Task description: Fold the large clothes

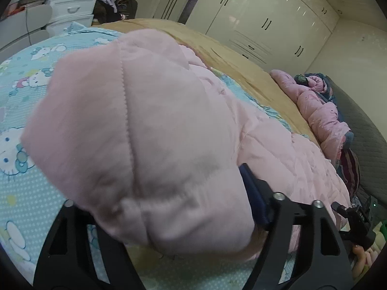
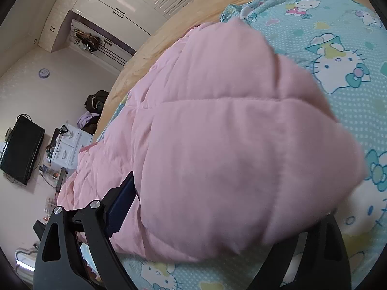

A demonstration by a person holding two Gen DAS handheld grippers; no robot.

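Pink quilted padding fills the middle of both wrist views: a puffy pink jacket (image 1: 150,130) is laid on a bed, on a turquoise cartoon-cat bedsheet (image 1: 26,82) beneath which a tan blanket (image 1: 217,48) is spread toward the far edge. In the left wrist view the left gripper (image 1: 169,212) is seen with its jaws set wide, a bulging fold of the jacket lying between them; one blue pad (image 1: 254,198) is exposed at the fabric's edge, the other finger is hidden under the cloth, and whether the pads press on the fabric cannot be told for certain, though the spread looks loose. In the right wrist view the right gripper (image 2: 217,217) is likewise spread wide around a thick lobe of the same jacket (image 2: 229,145), with a blue pad (image 2: 121,207) just beside the padding and the opposite finger mostly covered. A second pink quilted garment (image 1: 319,106) is heaped near the grey headboard (image 1: 362,130). White wardrobe doors (image 1: 266,24) and a white chest of drawers (image 1: 70,2) are seen beyond the bed, and a black television (image 2: 21,149) is seen on the wall.
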